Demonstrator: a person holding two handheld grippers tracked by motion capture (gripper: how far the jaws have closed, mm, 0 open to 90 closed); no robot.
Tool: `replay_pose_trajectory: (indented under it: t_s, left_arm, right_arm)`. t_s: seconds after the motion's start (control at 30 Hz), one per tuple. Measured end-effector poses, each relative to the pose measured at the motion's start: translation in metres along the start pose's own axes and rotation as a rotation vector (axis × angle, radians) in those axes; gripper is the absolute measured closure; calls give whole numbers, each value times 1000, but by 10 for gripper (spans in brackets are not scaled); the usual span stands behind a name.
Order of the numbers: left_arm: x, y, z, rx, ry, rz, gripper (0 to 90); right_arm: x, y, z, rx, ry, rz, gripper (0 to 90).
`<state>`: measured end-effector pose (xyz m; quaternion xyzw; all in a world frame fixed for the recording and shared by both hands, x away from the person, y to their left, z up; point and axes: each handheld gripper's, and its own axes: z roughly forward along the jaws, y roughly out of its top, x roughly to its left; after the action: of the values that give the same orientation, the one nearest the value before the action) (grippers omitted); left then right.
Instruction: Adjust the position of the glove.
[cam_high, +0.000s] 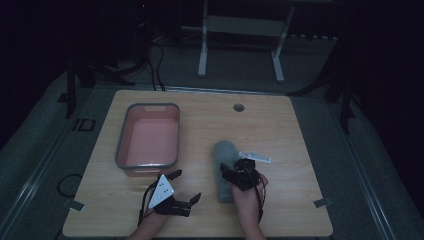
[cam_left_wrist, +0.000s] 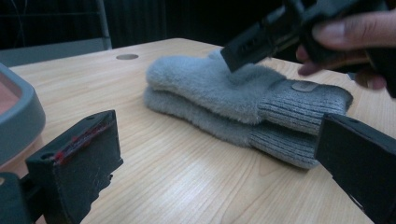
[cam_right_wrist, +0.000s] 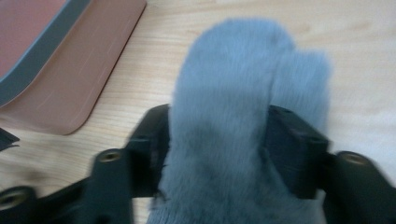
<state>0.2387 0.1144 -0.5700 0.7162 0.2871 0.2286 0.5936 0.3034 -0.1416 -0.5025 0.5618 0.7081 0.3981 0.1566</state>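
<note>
The right gripper straddles fuzzy grey mittens, jaws loosened either side, right of the pink rounded tub on the wooden bench. The left gripper gapes empty.

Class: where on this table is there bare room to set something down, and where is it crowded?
Free: the table right of the mittens, and the far strip past the bin. Crowded: the near edge, around the left gripper and right gripper.
</note>
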Motion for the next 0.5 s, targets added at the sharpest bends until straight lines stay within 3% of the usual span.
replay_pose_trajectory:
  t_s: [0.1, 0.13, 0.17, 0.23, 0.3, 0.37, 0.5]
  left_arm:
    - [0, 0, 0, 0, 5, 4, 9]
    - [-1, 0, 0, -1, 6, 6, 9]
    - [-1, 0, 0, -2, 3, 9, 9]
    - [-2, 0, 1, -3, 17, 11, 9]
    - [-1, 0, 1, -6, 15, 2, 9]
    - [1, 0, 1, -6, 9, -16, 9]
    - [1, 1, 2, 6, 15, -19, 9]
  right_arm:
    - [-5, 8, -5, -7, 41, -20, 354]
    - [-11, 13, -5, 0, 79, -53, 256]
    - [-11, 13, -5, 0, 79, -53, 256]
    - [-17, 17, -3, 27, 112, -110, 155]
    - [-23, 20, -2, 27, 147, -146, 140]
    - [-31, 23, -1, 30, 167, -220, 142]
    - [-50, 31, -1, -22, 228, -345, 154]
